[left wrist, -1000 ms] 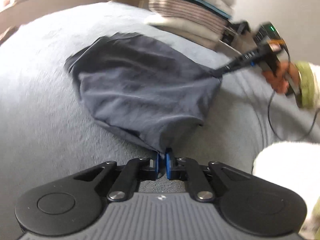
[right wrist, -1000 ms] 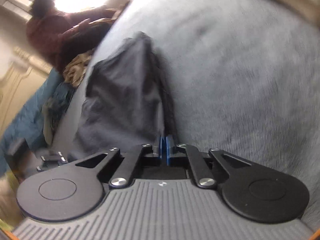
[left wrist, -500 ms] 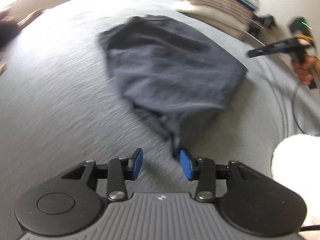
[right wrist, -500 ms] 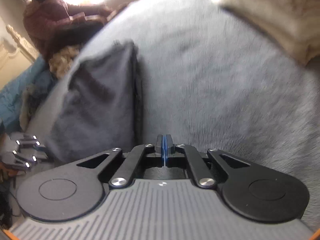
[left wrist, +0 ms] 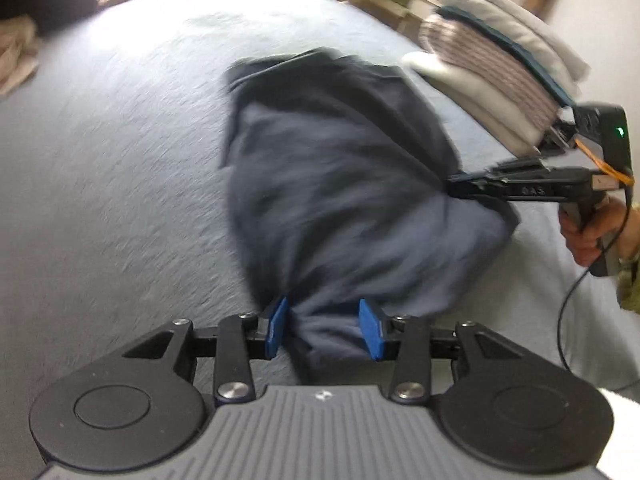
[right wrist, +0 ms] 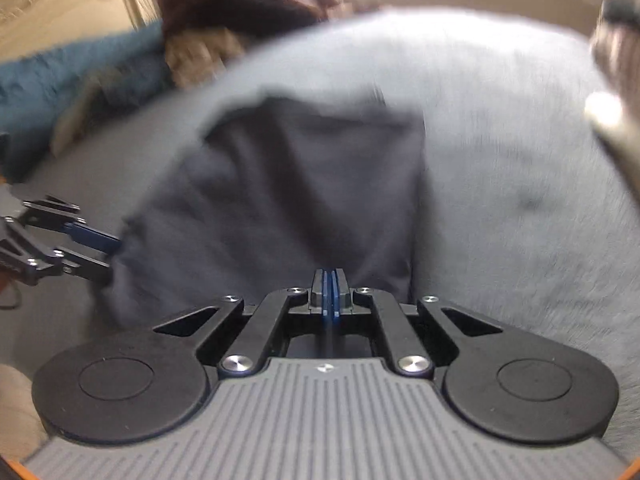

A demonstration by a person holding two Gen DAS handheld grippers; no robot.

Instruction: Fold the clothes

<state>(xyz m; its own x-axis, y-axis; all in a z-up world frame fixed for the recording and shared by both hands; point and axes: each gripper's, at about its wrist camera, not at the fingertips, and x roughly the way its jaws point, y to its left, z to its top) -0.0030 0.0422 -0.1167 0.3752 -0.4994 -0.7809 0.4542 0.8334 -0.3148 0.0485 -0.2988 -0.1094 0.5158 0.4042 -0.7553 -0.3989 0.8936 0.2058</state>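
Jaws parted, left gripper (left wrist: 323,330) straddles the dark blue-grey cloth garment (left wrist: 344,200); right gripper (right wrist: 329,289) pinches its edge closed

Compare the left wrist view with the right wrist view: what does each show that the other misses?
Only the left wrist view shows the stack of folded laundry, the person's hand on the right tongs' handle, and the left tongs open around a bunch of cloth. Only the right wrist view shows the right tongs shut, apparently on the garment's edge, plus blurred teal fabric at the bedside. Both show the dark blue garment on the grey bed cover.
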